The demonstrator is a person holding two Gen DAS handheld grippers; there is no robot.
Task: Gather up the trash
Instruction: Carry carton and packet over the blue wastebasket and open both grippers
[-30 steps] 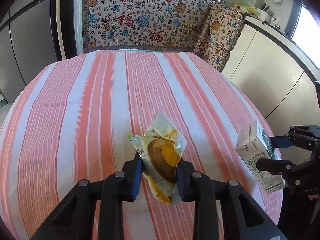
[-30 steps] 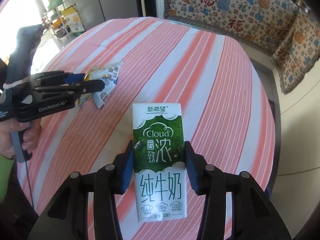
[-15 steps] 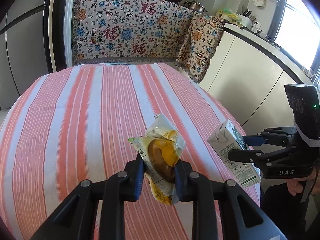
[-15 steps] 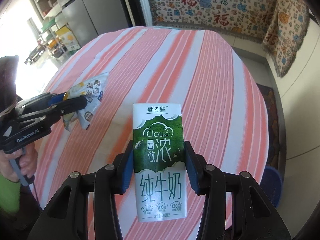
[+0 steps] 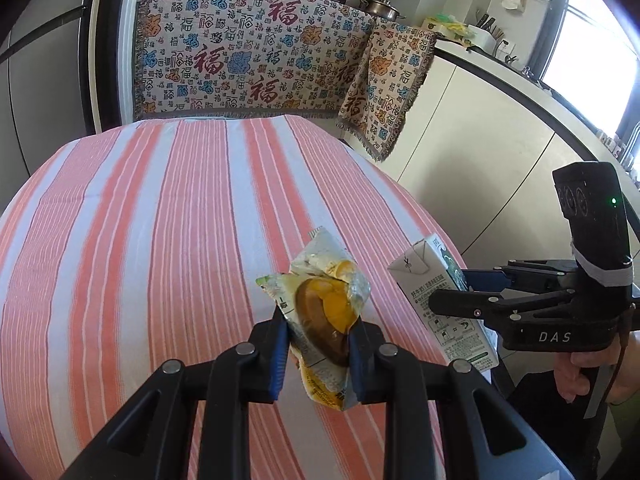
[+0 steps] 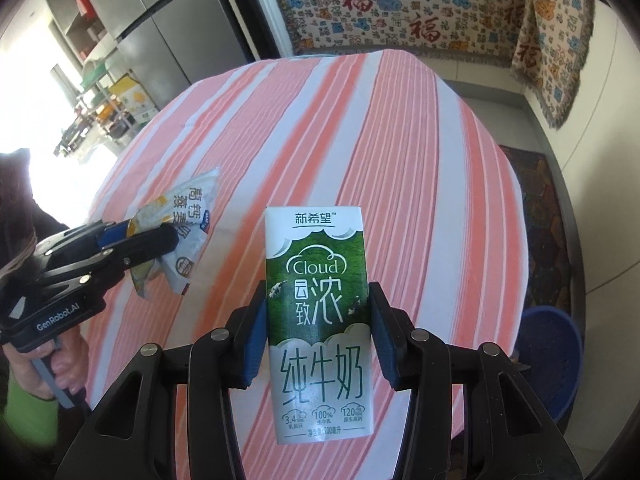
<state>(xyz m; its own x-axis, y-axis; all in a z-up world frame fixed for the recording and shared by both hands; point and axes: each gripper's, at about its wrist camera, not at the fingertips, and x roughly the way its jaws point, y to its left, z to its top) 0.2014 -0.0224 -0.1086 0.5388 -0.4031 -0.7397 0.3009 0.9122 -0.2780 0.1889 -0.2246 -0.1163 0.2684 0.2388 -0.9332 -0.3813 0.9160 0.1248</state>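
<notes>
Crinkled snack wrapper [image 5: 326,312] clenched in left gripper [image 5: 318,344] — right gripper [image 6: 318,334] grasps milk carton [image 6: 318,320] upright, both above striped tablecloth [image 5: 160,240].

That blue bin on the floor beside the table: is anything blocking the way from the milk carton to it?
Nothing visible does. The right tongs hold the milk carton above the table's near edge, and the blue bin sits open on the floor to the right. The left tongs with the wrapper are on the other side.
</notes>
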